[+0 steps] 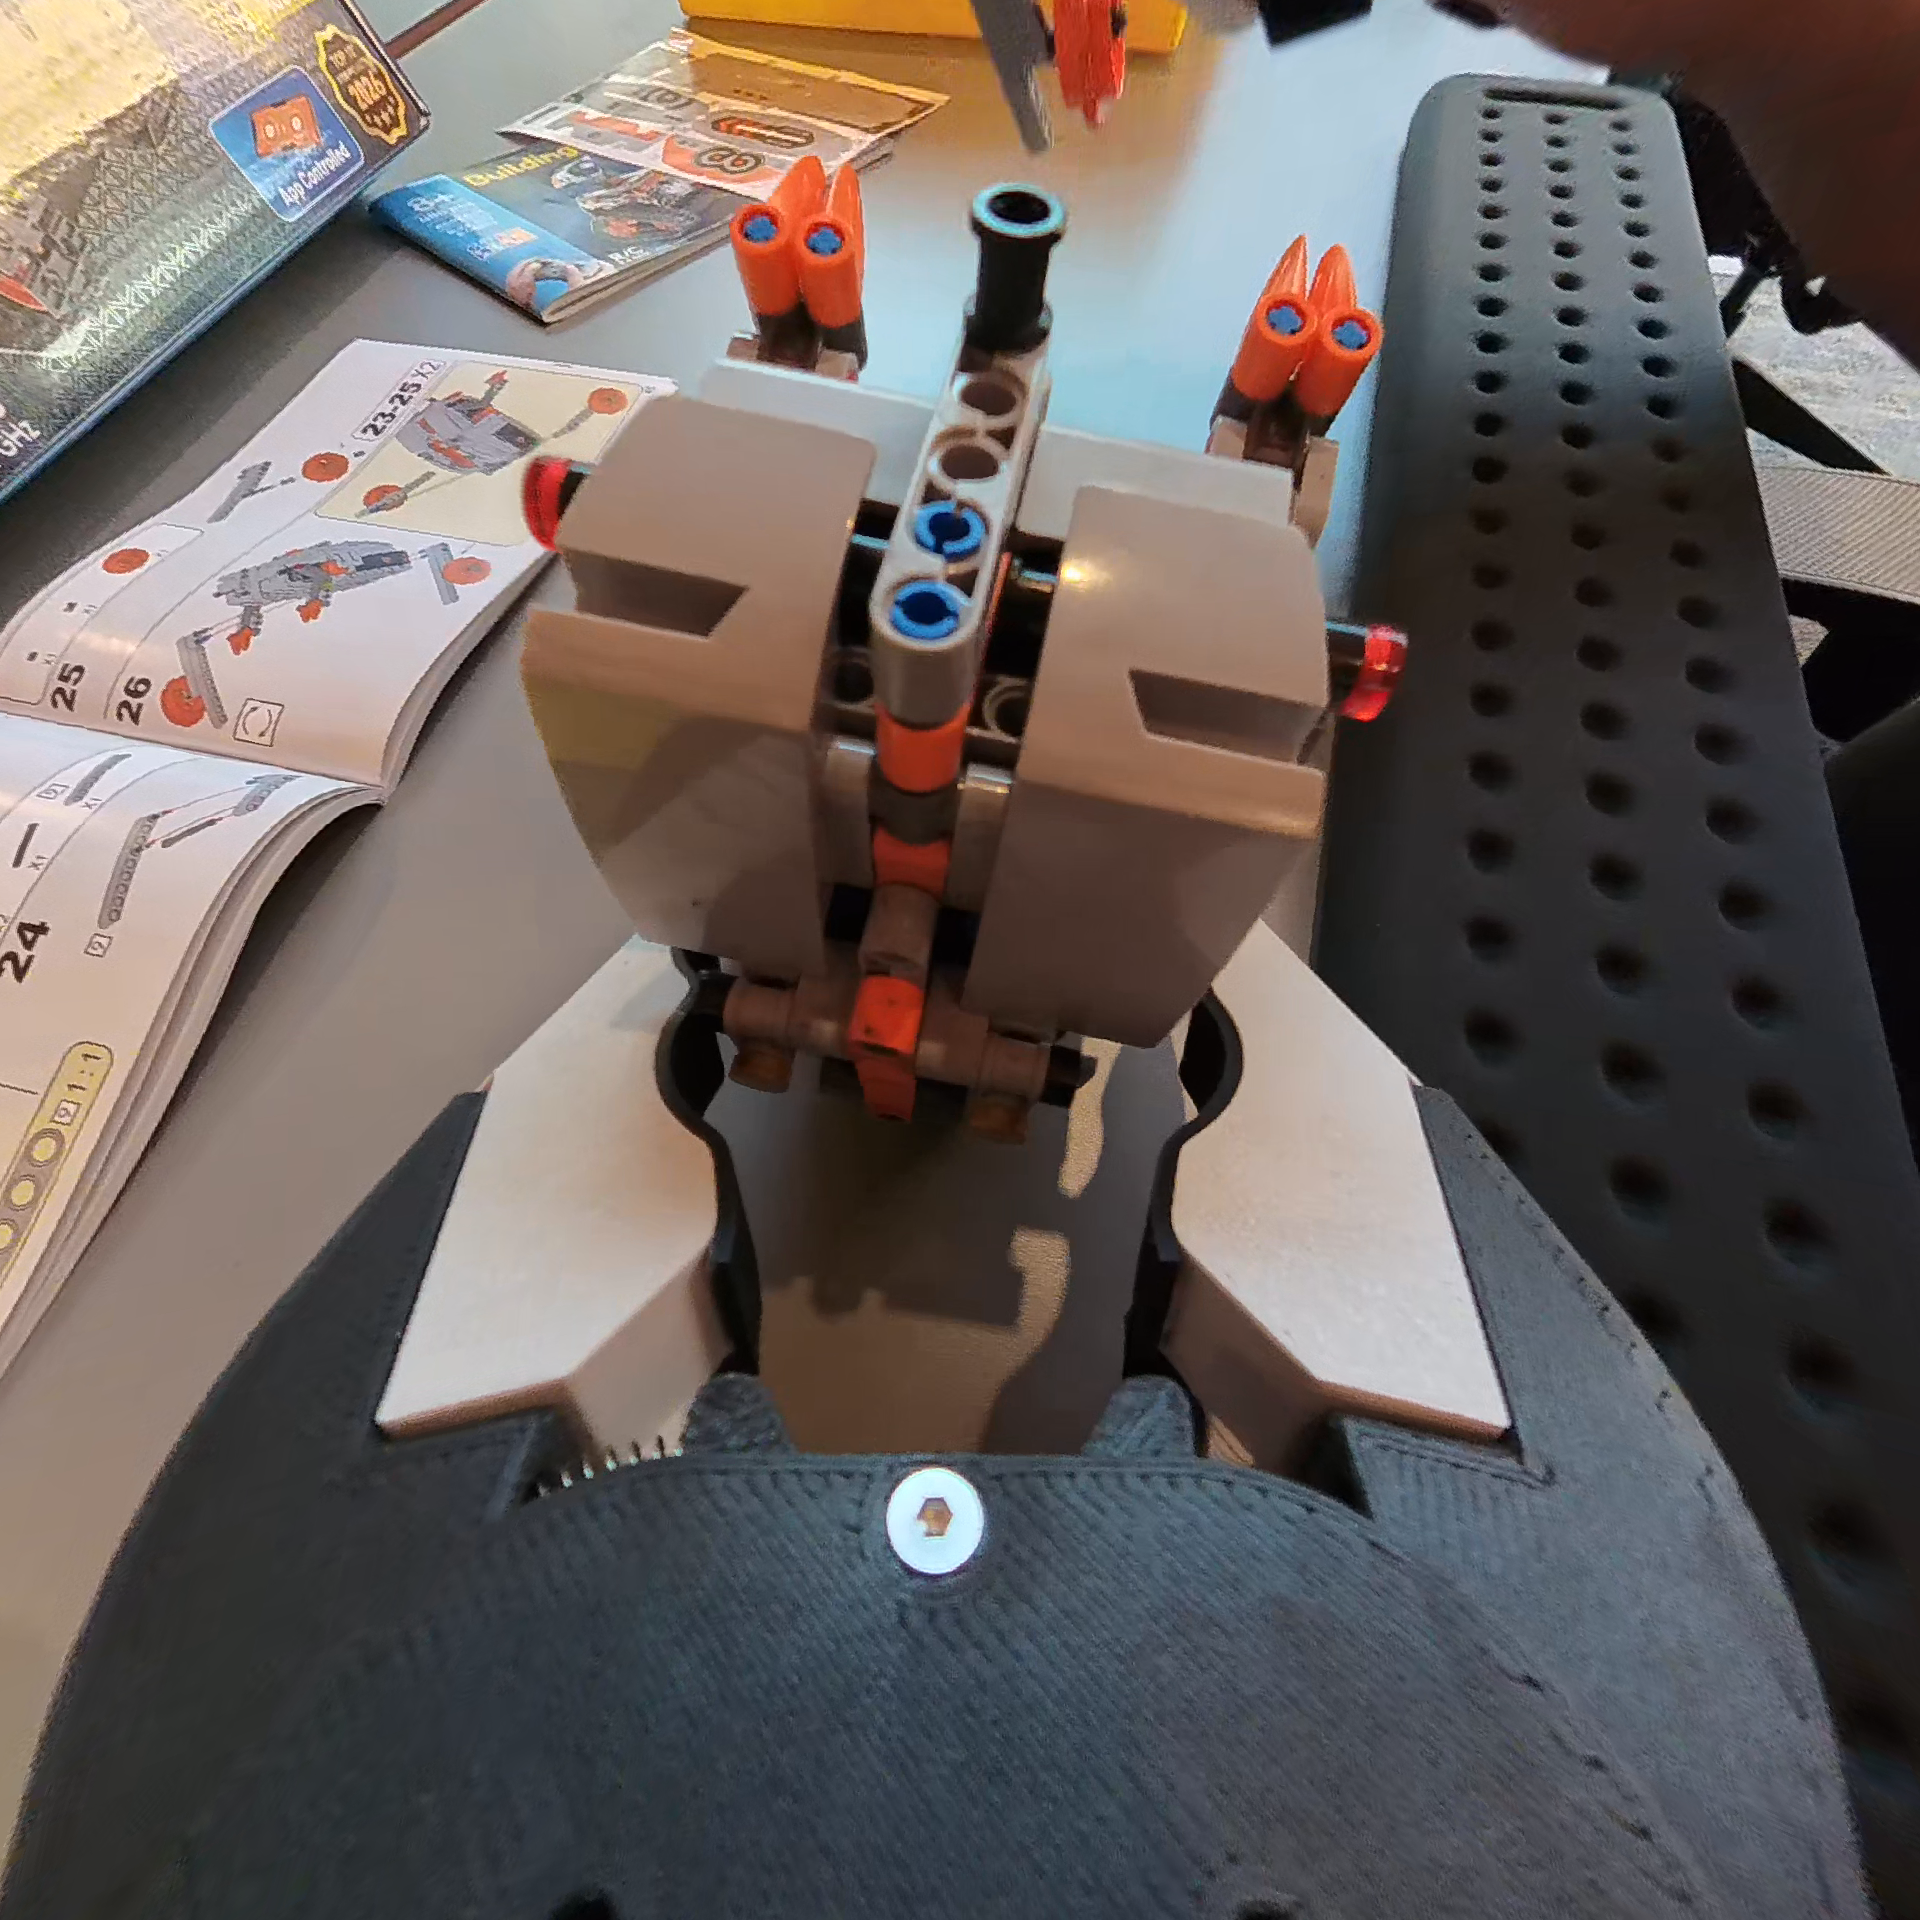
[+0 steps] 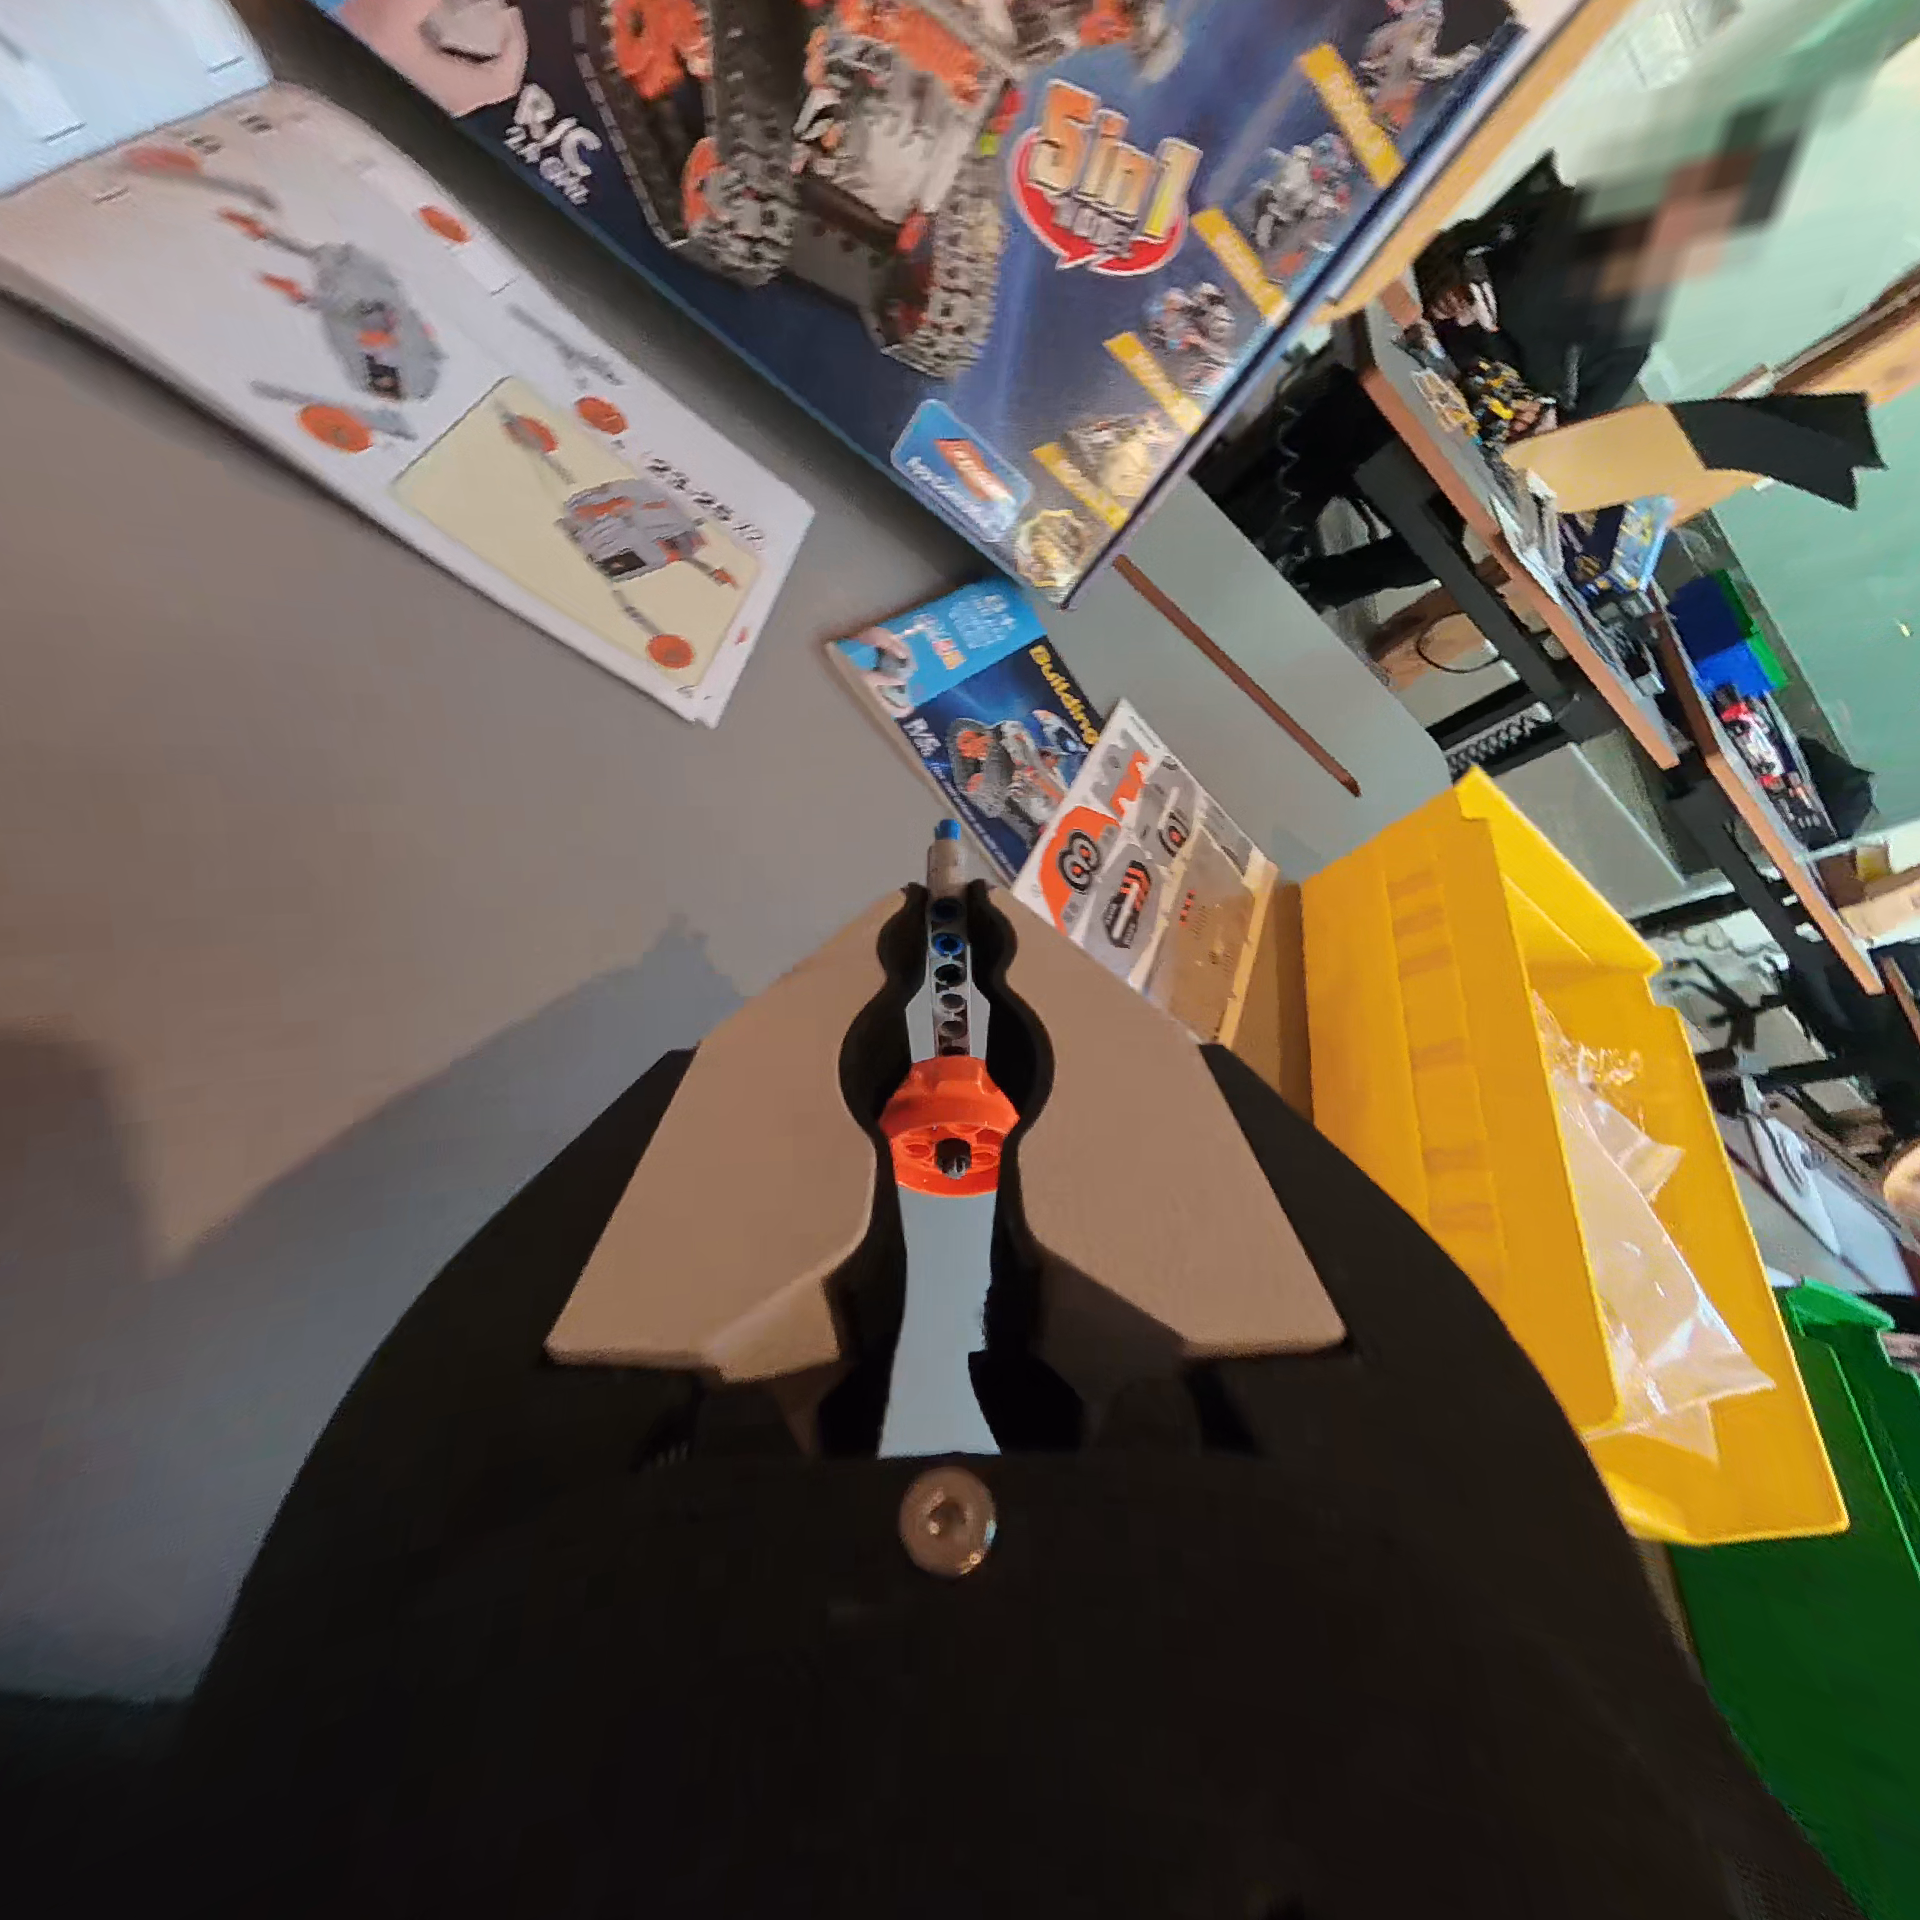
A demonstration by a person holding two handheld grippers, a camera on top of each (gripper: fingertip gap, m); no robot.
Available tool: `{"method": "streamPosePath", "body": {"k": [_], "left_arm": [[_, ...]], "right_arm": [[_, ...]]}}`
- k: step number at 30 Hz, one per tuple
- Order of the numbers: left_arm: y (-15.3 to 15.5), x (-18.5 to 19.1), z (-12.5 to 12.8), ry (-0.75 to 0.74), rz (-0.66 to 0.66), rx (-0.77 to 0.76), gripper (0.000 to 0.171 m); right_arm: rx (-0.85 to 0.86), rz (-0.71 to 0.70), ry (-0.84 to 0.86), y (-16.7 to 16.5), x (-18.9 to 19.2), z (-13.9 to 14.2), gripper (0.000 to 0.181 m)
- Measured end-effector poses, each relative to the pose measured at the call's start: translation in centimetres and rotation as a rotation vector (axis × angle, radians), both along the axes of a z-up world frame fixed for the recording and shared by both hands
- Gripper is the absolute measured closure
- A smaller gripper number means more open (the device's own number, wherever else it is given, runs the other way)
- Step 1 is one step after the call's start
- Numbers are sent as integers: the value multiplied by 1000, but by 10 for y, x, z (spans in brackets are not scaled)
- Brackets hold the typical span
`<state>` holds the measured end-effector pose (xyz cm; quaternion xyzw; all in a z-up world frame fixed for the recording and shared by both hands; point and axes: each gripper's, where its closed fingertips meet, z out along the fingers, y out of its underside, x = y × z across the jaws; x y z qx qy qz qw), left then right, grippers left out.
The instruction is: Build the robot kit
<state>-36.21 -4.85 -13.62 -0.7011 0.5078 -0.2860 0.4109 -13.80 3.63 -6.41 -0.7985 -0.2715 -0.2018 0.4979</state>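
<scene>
Grey brick model (image 1: 925, 665) in left claw (image 1: 940, 1039), holed beam (image 2: 943, 997) in right claw (image 2: 945, 914)

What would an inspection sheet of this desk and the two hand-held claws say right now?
Surface: grey table.
Job's things: grey brick model; grey beam with orange wheel.
Clutter: open manual, box, booklet, sticker sheet, yellow bin holding a plastic bag, green bin.
Grippers: left gripper clamps the model's lower end; right gripper is shut on the beam.
Cables: nothing seen.
Surroundings: black perforated chair back; cluttered desks.
</scene>
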Motion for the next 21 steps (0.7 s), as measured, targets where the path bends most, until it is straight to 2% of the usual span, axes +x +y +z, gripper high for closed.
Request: {"method": "streamPosePath", "body": {"k": [7, 13, 21], "left_arm": [[0, 0, 0, -3, 6, -7, 82], [2, 1, 7, -43, 30, 7, 86], [6, -2, 3, -22, 65, 6, 84]], "right_arm": [[38, -54, -3, 4, 21, 16, 176], [30, -48, 0, 5, 19, 11, 176], [24, -42, 5, 7, 16, 7, 176]]}}
